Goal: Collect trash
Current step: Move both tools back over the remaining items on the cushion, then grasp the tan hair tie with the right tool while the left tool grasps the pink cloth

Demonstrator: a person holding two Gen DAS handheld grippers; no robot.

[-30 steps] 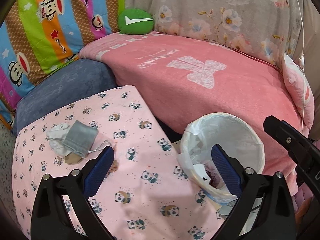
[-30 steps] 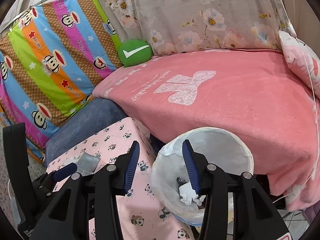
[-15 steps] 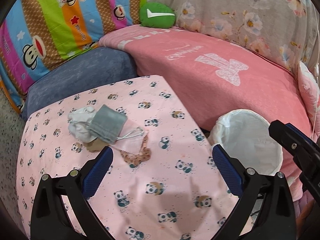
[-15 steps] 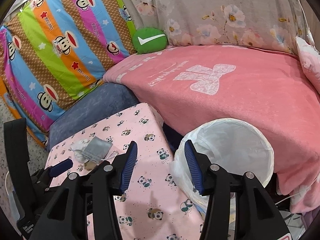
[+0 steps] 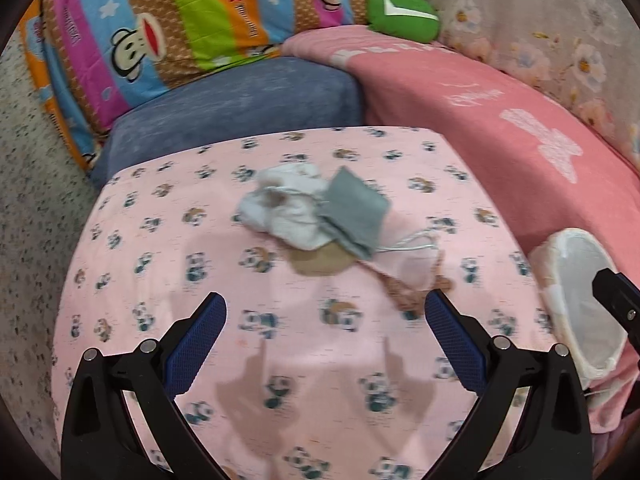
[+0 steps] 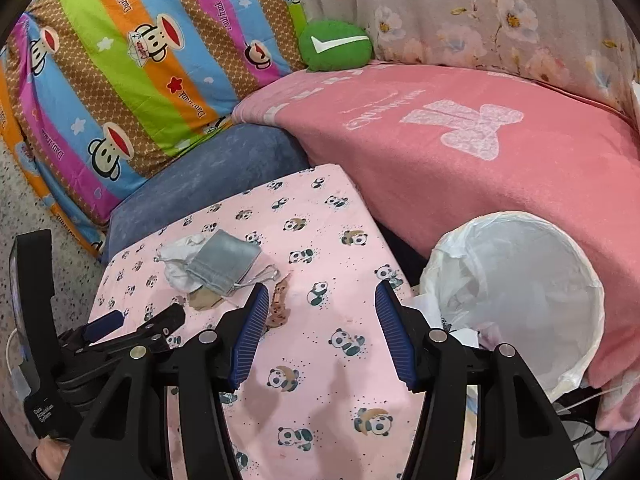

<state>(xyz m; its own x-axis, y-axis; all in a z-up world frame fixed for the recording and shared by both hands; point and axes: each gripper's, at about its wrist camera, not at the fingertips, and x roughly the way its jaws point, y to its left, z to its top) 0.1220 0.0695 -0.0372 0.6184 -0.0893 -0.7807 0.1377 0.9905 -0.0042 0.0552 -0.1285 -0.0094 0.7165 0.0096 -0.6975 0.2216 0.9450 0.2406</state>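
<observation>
A small heap of trash lies on the pink panda-print table: a crumpled white tissue, a grey drawstring pouch, a brown paper scrap and a pinkish-brown wrapper. The heap also shows in the right wrist view, with the pouch on top. A white-lined trash bin stands right of the table, seen also in the left wrist view. My left gripper is open and empty, just short of the heap. My right gripper is open and empty above the table, between heap and bin.
A pink blanket covers the sofa behind the table. A blue cushion, a striped monkey-print quilt and a green round pillow sit at the back. Speckled floor lies to the left.
Both grippers have swung left, away from the bin and towards the trash heap. The right gripper's jaws have opened wider. The left gripper is now centred in front of the heap.
</observation>
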